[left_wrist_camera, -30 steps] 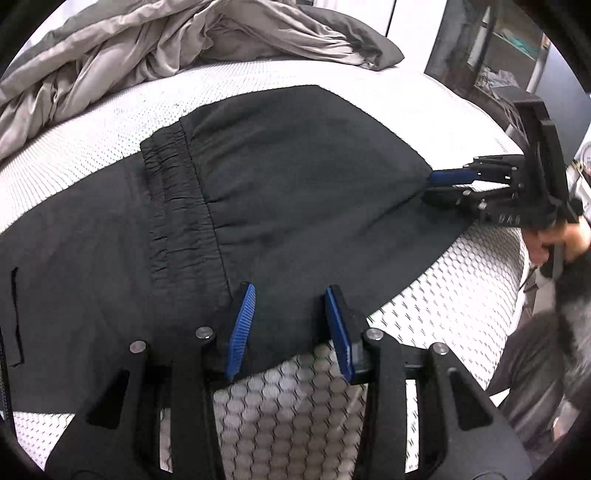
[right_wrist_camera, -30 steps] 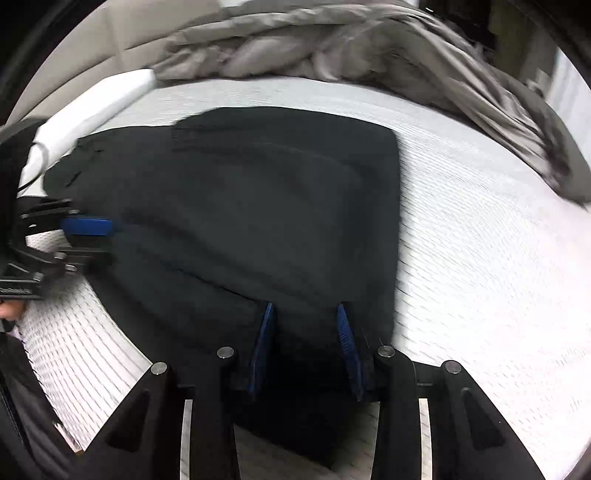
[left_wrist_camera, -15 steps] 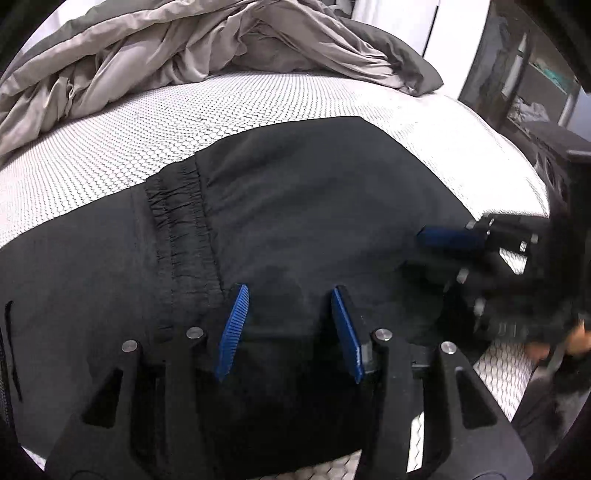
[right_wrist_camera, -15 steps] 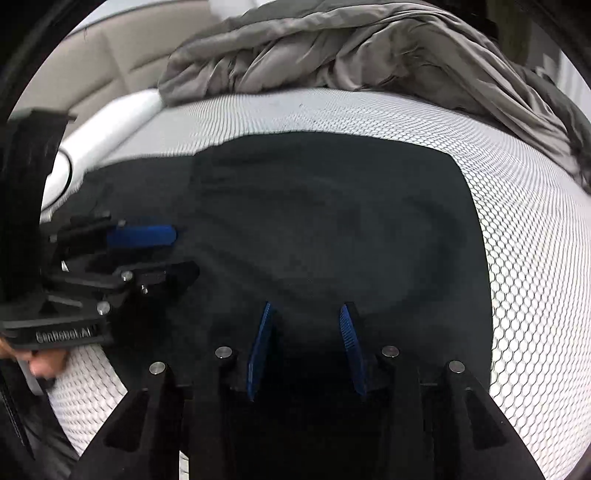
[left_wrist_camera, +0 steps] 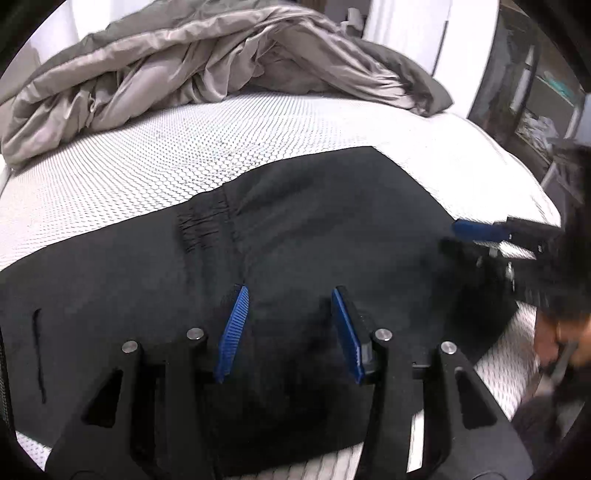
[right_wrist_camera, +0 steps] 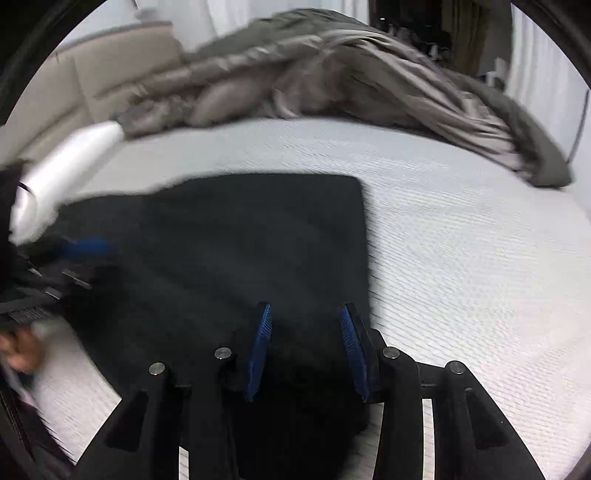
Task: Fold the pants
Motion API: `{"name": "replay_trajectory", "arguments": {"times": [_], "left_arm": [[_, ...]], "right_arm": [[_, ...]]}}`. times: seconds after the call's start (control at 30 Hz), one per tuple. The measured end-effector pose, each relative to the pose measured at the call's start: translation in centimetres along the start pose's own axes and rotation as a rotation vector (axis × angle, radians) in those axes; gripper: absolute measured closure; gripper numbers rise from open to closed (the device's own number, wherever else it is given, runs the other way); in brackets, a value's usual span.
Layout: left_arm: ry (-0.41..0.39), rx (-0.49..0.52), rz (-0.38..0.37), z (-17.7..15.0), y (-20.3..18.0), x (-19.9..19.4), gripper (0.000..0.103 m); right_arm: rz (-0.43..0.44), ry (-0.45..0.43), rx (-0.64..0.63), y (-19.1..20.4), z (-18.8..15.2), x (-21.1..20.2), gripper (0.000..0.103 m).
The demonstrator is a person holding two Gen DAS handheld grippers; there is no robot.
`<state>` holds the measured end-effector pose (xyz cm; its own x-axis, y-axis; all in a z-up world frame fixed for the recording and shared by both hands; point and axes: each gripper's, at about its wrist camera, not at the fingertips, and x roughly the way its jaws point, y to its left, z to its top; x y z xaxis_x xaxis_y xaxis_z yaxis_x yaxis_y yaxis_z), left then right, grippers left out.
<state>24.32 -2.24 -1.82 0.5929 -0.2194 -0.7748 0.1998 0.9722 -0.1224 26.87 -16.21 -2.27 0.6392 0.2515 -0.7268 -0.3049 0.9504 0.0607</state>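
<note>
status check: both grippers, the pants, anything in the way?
Left hand-held gripper and right hand-held gripper: jaws apart, black fabric between. Black elastic-waist pants lie folded over on white mattress. Crumpled grey duvet well clear.

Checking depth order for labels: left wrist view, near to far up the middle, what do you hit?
Left gripper with blue ribbed pads, black fabric pants spread flat, white honeycomb-textured mattress, crumpled grey-beige duvet, then white wall.
</note>
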Motion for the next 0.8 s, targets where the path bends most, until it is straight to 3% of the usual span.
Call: {"name": "replay_trajectory", "arguments": {"times": [0.1, 0.2, 0.27, 0.37, 0.43, 0.5, 0.63, 0.73, 0.8], "left_arm": [[0.035, -0.009, 0.02, 0.3, -0.3, 2.5, 0.059], [0.036, 0.026, -0.009, 0.0, -0.1, 2.3, 0.059], [0.039, 0.005, -0.029, -0.5, 0.8, 1.9, 0.051], [0.042, -0.008, -0.065, -1.2, 1.7, 1.1, 0.049], [0.041, -0.002, -0.053, -1.3, 1.6, 0.4, 0.049], [0.032, -0.009, -0.019, -1.1, 1.3, -0.4, 0.049], [-0.046, -0.063, -0.033, 0.7, 1.1, -1.7, 0.049], [-0.042, -0.107, -0.024, 1.9, 1.0, -0.3, 0.049], [-0.004, -0.135, -0.016, 2.3, 1.3, 1.3, 0.049]], "right_arm": [[0.073, 0.037, -0.023, 2.6, 0.3, 2.0, 0.062], [0.047, 0.141, -0.106, 4.3, 0.1, 4.8, 0.063], [-0.021, 0.133, -0.16, 4.0, -0.5, 4.4, 0.063], [-0.119, 0.137, -0.086, 0.4, -0.9, 3.6, 0.063], [-0.1, 0.125, -0.036, -1.2, -1.5, 2.9, 0.063], [-0.166, 0.127, -0.028, -1.7, -1.9, 2.5, 0.059], [-0.119, 0.057, 0.044, -1.1, -0.9, 0.8, 0.059], [-0.175, -0.011, 0.026, 0.9, 0.9, 0.2, 0.059], [-0.069, -0.012, 0.033, 2.1, 2.1, 0.9, 0.059]]}}
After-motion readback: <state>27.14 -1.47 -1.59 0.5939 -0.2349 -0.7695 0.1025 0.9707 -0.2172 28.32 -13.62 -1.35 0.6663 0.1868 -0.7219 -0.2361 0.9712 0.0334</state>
